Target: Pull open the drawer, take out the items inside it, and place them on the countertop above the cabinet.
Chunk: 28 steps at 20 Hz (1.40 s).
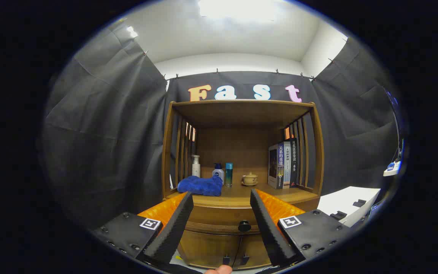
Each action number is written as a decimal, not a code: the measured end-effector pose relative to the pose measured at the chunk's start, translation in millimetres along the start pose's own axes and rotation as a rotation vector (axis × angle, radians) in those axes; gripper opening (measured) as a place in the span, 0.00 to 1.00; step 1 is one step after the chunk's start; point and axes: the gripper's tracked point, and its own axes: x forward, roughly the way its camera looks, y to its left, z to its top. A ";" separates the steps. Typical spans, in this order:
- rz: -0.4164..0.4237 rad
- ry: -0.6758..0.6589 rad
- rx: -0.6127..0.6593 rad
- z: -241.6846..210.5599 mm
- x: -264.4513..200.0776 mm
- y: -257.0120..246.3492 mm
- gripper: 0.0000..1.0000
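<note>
**A:** So where are things at here?

**B:** The gripper (pixel 221 194) faces the cabinet (pixel 242 243) head on. Its jaws are spread wide with nothing between them. The drawer (pixel 219 222) sits flush under the countertop (pixel 242 196), and its knob (pixel 244 225) is just inside the right finger, a bit lower than the tips.

**A:** And up top?

**B:** Going left to right on the countertop: a cloth (pixel 200 185) near the front left edge, a pump bottle (pixel 195 166) behind it, two small bottles (pixel 223 173) mid-back, a cup (pixel 249 178), then books (pixel 283 164) against the right side.

**A:** So is the cloth what came out of the drawer?

**B:** Can't tell tbh. A shut drawer with a cloth on top fits the drawer still holding its stuff. It also fits the drawer emptied and pushed back in. I can't see inside either way.

**A:** Any tips for working that drawer?

**B:** My guess is that any pull has to go through the knob. It's small and round, so you'd centre it between the fingers, because right now it's off to the right. Then you'd pinch behind its head and draw straight back, level. Pull at an angle and I reckon the fingers slip off or the drawer binds.
</note>
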 end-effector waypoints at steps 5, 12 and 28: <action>-0.001 -0.002 -0.001 0.5 -0.3 0.7 0.98; 0.003 0.002 -0.002 -1.5 1.8 1.8 0.98; 0.004 0.021 -0.016 -10.3 18.9 -0.4 0.97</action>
